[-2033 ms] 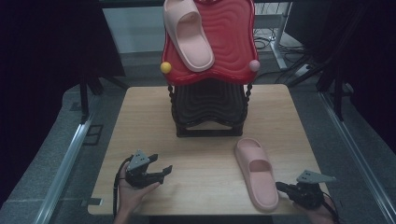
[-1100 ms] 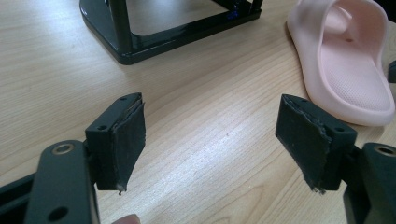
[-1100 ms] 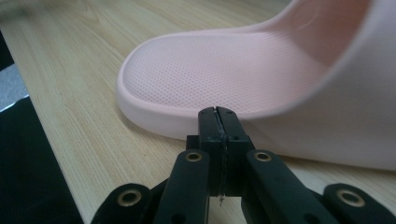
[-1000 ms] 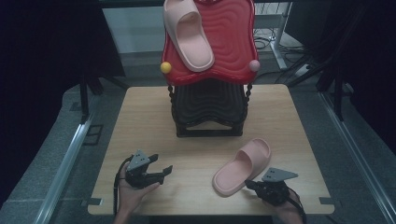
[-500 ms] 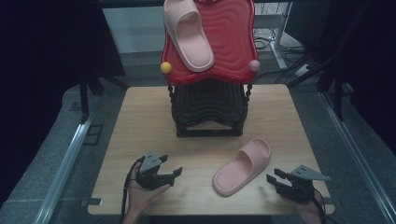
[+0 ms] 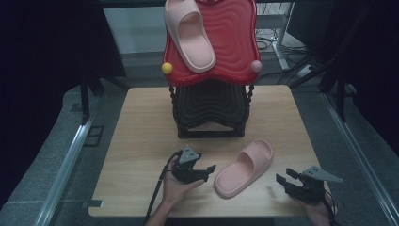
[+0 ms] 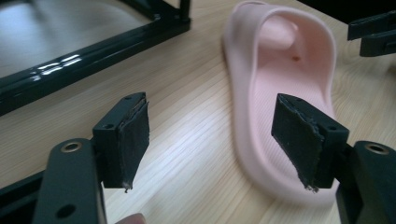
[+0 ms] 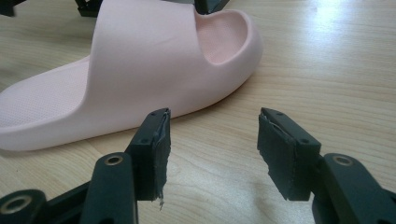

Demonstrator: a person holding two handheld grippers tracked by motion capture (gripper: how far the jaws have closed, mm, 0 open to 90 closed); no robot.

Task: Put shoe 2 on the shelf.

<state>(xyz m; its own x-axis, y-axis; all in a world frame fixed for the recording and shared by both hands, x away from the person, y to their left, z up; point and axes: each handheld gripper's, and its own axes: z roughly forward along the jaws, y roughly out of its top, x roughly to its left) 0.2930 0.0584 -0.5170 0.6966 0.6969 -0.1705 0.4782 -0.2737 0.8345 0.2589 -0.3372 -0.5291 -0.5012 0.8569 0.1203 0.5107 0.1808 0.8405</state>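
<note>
Your left gripper (image 6: 202, 173) sits lower centre of the high view, jaws spread, nothing between them. In the left gripper view its pads (image 7: 133, 137) hang just above the worktop (image 6: 141, 136), w/ the near end of the pink slipper (image 7: 280, 93) running up the right half of frame; the right-hand pad overlaps the slipper's edge in that view, but can't tell if it touches.

Your right gripper (image 6: 288, 180) is at lower right of the high view, jaws also spread and empty. In the right gripper view the slipper (image 8: 140, 70) lies across the upper left of frame, strap side facing you, apart from both pads.

In the high view the slipper (image 6: 244, 167) lies diagonally on the worktop between your two grippers, toe end toward upper right, near the foot of the black rack (image 6: 211, 110). A 2nd pink slipper (image 6: 190, 33) rests on the red wavy top shelf (image 6: 235, 42) at top centre, w/ a yellow ball (image 6: 167, 68) at the shelf's left corner and a pink ball (image 6: 256, 66) at the right.

No brand, label or writing readable on the slippers, rack or grippers.
</note>
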